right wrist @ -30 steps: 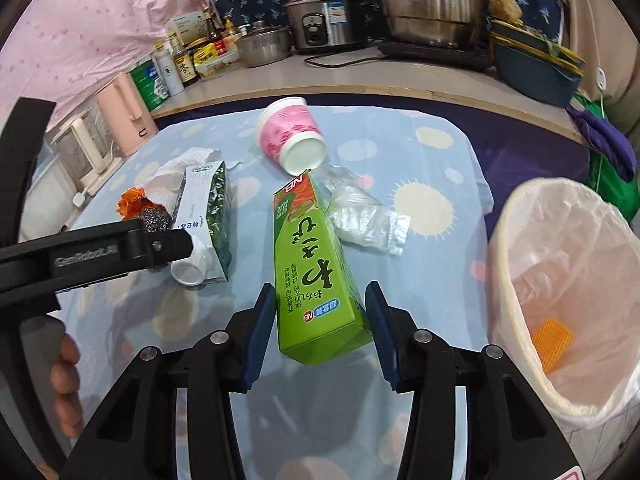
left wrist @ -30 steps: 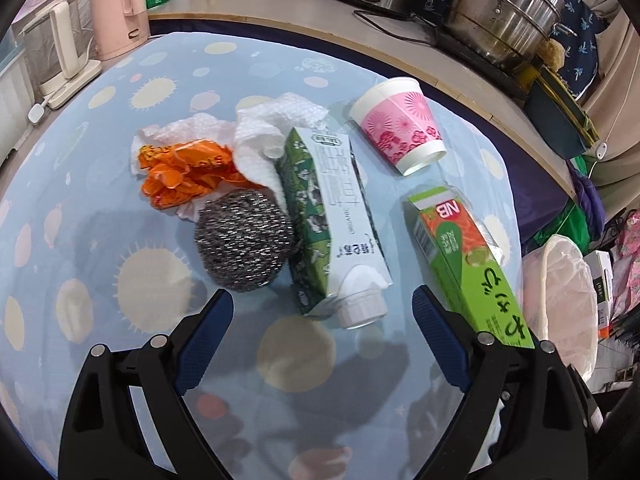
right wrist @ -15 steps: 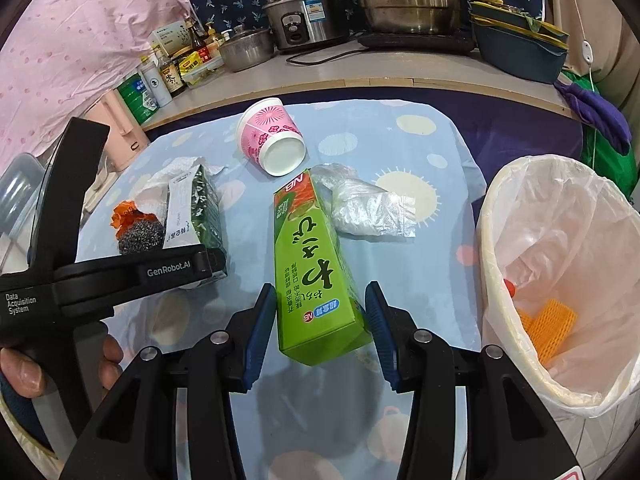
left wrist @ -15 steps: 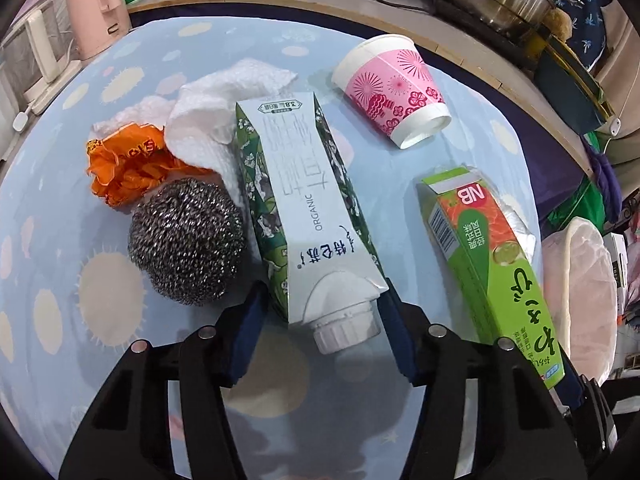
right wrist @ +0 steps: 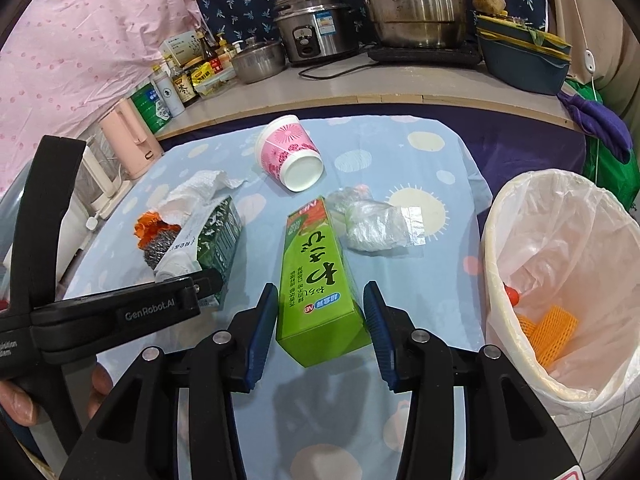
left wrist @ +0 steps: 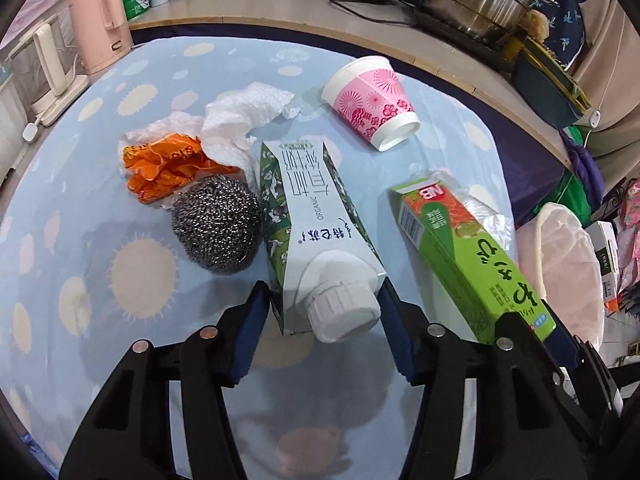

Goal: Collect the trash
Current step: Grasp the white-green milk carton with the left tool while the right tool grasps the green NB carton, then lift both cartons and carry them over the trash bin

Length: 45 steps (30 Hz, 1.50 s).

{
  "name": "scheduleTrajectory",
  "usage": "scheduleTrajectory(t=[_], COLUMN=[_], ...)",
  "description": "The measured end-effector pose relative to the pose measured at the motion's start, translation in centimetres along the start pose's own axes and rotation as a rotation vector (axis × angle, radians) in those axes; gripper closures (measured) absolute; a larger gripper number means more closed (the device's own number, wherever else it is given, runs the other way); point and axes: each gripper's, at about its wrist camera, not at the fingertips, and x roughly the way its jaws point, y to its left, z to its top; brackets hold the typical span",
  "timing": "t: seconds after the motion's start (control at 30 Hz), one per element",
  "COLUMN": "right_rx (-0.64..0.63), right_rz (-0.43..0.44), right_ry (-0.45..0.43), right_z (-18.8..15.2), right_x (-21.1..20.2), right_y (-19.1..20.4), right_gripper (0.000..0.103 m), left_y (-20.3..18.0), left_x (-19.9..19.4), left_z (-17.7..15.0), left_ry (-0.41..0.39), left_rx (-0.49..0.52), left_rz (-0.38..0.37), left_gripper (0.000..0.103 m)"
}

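A white and green milk carton (left wrist: 308, 216) lies on the blue spotted tablecloth (left wrist: 80, 280), its cap end towards me. My left gripper (left wrist: 323, 316) is shut on that cap end, both blue pads pressed against the carton's sides. A green box (right wrist: 312, 272) with orange print lies to its right, and my right gripper (right wrist: 320, 320) is shut on its near end. Around them lie a pink paper cup (left wrist: 372, 100) on its side, a steel scourer (left wrist: 216, 228), an orange wrapper (left wrist: 164, 164), a crumpled paper towel (left wrist: 244, 116) and a clear plastic bag (right wrist: 376, 224).
A bin with a white liner (right wrist: 560, 240) stands off the table's right edge, with orange netting inside. Behind the table runs a counter (right wrist: 360, 96) with pots, a rice cooker, bottles and a pink kettle (left wrist: 100, 28). A person's hand (right wrist: 16, 404) holds the left gripper.
My left gripper came forward over the milk carton and closed from wide open onto its cap end. The right gripper stayed on the green box.
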Motion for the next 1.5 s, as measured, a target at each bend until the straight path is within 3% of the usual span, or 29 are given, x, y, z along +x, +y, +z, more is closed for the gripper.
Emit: scheduleTrajectory(t=[0.83, 1.23, 1.5], right_rx=[0.008, 0.009, -0.019], right_rz=[0.034, 0.065, 0.049], right_ry=[-0.132, -0.047, 0.084], right_z=[1.4, -0.1, -3.3], right_x=[-7.3, -4.8, -1.4], right_y=[1.3, 1.8, 2.3], right_gripper=[0.064, 0.064, 0.065], left_y=[-0.6, -0.4, 0.9], left_x=[-10.0, -10.1, -8.9], left_z=[-2.0, -2.4, -3.0], left_ry=[-0.147, -0.138, -0.106], left_rx=[0.066, 0.073, 0.061], left_rz=[-0.057, -0.05, -0.027], left_gripper=[0.051, 0.051, 0.051])
